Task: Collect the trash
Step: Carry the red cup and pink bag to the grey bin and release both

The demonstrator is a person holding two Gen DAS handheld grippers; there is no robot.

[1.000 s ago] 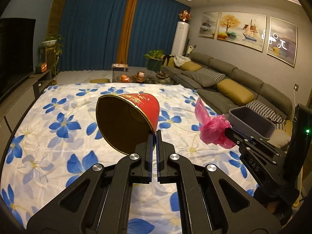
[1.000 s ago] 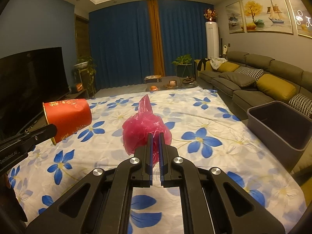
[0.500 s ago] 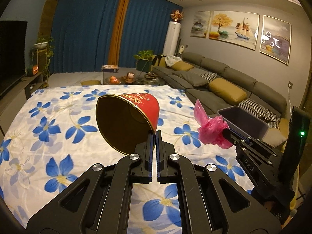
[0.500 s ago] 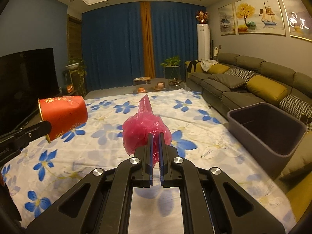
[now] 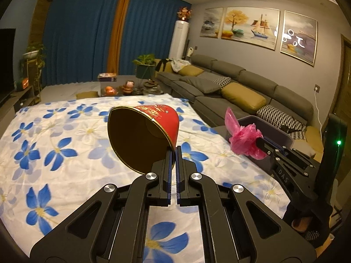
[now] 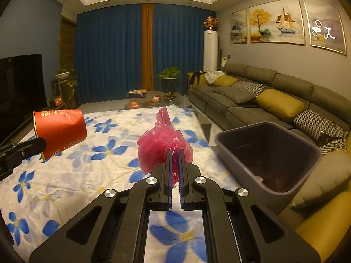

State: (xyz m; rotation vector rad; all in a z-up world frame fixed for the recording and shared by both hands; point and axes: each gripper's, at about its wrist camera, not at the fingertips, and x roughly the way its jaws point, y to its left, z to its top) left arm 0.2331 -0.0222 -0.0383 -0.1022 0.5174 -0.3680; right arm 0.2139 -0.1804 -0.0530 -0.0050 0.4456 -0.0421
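So both hands are loaded up here: the left gripper (image 5: 173, 153) is pinched tight on the rim of a red paper cup with gold trim and a brown inside (image 5: 142, 135), which hangs tilted on its side, mouth facing back toward the camera, up in the air above the white sheet with blue flowers (image 5: 54, 153). The right gripper (image 6: 174, 153) has its fingers squeezed together on a crumpled pink plastic bag (image 6: 162, 146), also lifted clear of the sheet. My guess is grabbing the cup by the rim is just the easiest bite for two thin fingers, and the bag gets clamped through its bunched middle so it doesn't slip out. The dark grey rectangular plastic bin (image 6: 269, 153) sits just off the right edge of the sheet, in front of the sofa, and the bag looks nearer to it than the cup, so I'd say the bag is the first to get dropped in. There seems to be some stuff at the bottom of the bin but I can't make out what. Room-wise: dim living room, a long grey sofa with mustard cushions (image 6: 274, 100), blue curtains (image 6: 114, 54), framed paintings (image 5: 250, 27), and a TV on the left.
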